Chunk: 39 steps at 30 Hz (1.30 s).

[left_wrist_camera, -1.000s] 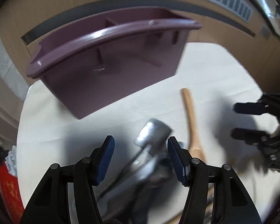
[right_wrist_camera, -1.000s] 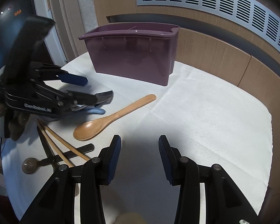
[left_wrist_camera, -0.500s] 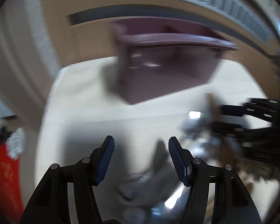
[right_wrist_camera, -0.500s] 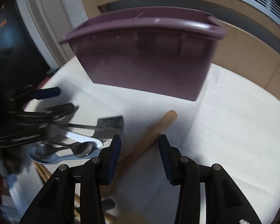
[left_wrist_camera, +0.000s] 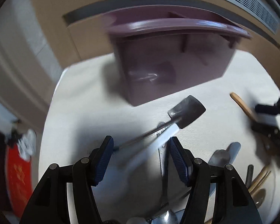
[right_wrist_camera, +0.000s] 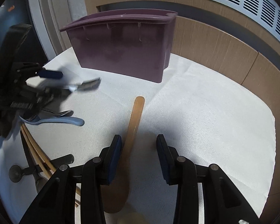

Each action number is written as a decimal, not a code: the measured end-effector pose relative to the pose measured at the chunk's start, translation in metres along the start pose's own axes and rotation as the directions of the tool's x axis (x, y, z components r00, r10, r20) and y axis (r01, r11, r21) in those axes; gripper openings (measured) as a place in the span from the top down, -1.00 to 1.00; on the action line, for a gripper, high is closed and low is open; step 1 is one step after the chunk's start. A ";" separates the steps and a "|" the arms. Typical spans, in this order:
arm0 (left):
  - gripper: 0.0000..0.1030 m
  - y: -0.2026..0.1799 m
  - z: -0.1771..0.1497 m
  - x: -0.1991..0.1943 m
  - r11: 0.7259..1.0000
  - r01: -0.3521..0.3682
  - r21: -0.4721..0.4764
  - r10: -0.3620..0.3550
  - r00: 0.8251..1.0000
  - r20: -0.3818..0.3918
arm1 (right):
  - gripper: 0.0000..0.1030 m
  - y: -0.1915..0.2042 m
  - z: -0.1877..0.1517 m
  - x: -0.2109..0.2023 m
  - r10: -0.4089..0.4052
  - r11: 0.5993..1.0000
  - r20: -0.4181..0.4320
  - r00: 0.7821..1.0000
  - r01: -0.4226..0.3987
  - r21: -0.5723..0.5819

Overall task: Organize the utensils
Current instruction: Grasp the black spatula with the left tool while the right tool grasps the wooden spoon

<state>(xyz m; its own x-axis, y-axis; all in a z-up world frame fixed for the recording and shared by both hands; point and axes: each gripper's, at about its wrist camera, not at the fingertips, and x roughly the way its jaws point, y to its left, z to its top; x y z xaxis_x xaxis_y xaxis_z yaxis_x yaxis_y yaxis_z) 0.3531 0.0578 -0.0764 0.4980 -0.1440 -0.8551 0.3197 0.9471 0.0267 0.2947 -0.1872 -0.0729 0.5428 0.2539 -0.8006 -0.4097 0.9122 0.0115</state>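
My left gripper [left_wrist_camera: 141,155] stands wide over a blurred metal spatula [left_wrist_camera: 186,112]; whether it holds it, I cannot tell. Only the right view shows my right gripper [right_wrist_camera: 138,156] open around the wooden spoon [right_wrist_camera: 134,123], not touching it, near the purple caddy [right_wrist_camera: 121,46].

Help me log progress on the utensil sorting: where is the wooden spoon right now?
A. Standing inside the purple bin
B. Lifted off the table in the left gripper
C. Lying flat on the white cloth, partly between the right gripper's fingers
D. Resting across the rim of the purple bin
C: the wooden spoon lies flat on the white cloth, its handle pointing toward the purple bin, with the open right gripper straddling it.
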 end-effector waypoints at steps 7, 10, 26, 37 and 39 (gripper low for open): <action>-0.23 -0.013 0.011 -0.017 0.979 0.168 0.117 -0.173 0.984 0.040 | 0.21 -0.006 0.000 0.003 0.024 0.999 0.028 0.999 -0.025 0.026; -0.23 -0.014 0.016 -0.011 0.985 0.122 0.121 -0.127 0.991 0.034 | 0.21 -0.005 0.001 0.005 0.037 0.999 0.035 0.999 -0.038 0.038; -0.22 -0.012 -0.001 -0.035 0.978 0.207 0.016 -0.207 0.978 -0.021 | 0.09 -0.005 -0.002 0.002 0.062 0.997 0.039 0.997 -0.063 0.041; -0.22 -0.011 0.031 0.005 0.989 0.146 0.011 -0.146 0.989 -0.024 | 0.09 -0.006 -0.004 0.002 0.055 0.997 0.043 0.998 -0.057 0.042; -0.22 -0.019 0.036 0.014 0.988 0.155 0.006 -0.155 0.987 -0.035 | 0.09 -0.006 -0.004 0.002 0.059 0.997 0.044 0.997 -0.061 0.045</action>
<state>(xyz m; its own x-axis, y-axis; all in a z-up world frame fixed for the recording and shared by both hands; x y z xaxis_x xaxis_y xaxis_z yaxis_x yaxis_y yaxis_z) 0.3829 0.0273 -0.0704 0.4142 -0.2786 -0.8665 0.3975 0.9118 -0.1031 0.2953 -0.1938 -0.0768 0.5495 0.3209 -0.7714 -0.4083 0.9087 0.0872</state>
